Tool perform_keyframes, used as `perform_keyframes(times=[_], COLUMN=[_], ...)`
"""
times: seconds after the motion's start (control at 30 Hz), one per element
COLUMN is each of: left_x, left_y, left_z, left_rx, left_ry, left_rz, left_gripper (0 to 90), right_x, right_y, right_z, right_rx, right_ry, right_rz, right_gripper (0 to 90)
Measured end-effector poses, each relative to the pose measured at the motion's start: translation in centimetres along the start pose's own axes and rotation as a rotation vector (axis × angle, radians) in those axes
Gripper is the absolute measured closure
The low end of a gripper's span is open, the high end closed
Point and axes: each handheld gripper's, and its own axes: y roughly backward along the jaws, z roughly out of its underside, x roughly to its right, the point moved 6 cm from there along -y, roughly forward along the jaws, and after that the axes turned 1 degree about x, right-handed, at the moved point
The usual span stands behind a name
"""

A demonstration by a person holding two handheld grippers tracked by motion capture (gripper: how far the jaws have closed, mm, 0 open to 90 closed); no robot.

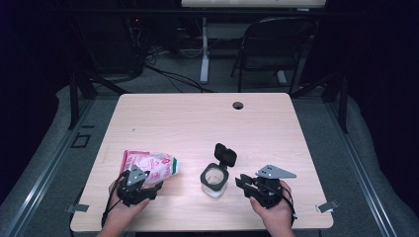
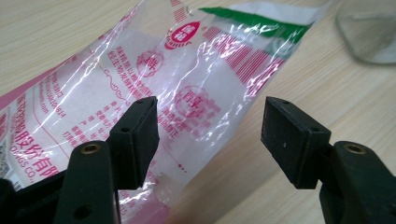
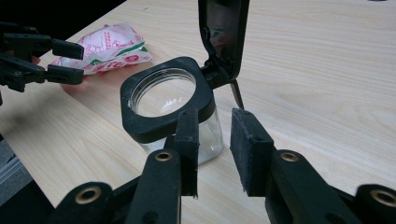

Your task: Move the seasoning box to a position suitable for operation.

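Bag (image 2: 187, 84): clear plastic, pink and red Chinese print, green band at far end; Latin letters "NGS CO." legible at near edge. It lies flat on the table (image 1: 197, 123) under the left hand-held gripper (image 2: 209, 135), whose jaws gape apart, pads clear of the film. Right hand-held gripper (image 3: 214, 149): jaws partly apart, nothing between them, one pad just beside the glass jar (image 3: 163, 100), whose black lid is flipped up.

The high view looks forward and down over the whole table (image 1: 197, 118) from the person's side. The left gripper view sits close above the plastic bag (image 2: 187, 93), while the right gripper view looks low across the tabletop past the open jar (image 3: 163, 107) (both show that bag).
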Motion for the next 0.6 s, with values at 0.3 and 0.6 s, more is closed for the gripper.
perform_keyframes(times=[0.3,0.6], left_x=[-0.4,-1.4], left_y=[-0.9,-1.1], left_z=[0.7,1.1], left_rx=[-0.040,-0.035], left_ry=[-0.034,0.000], left_rz=[-0.034,-0.058], left_gripper=[36.9,39.5], right_x=[0.1,0.1], right_y=[0.0,-0.1], right_z=[0.1,0.2], right_rx=[-0.001,-0.005], right_ry=[0.002,0.001], right_rz=[0.002,0.002], right_gripper=[72.6,72.6])
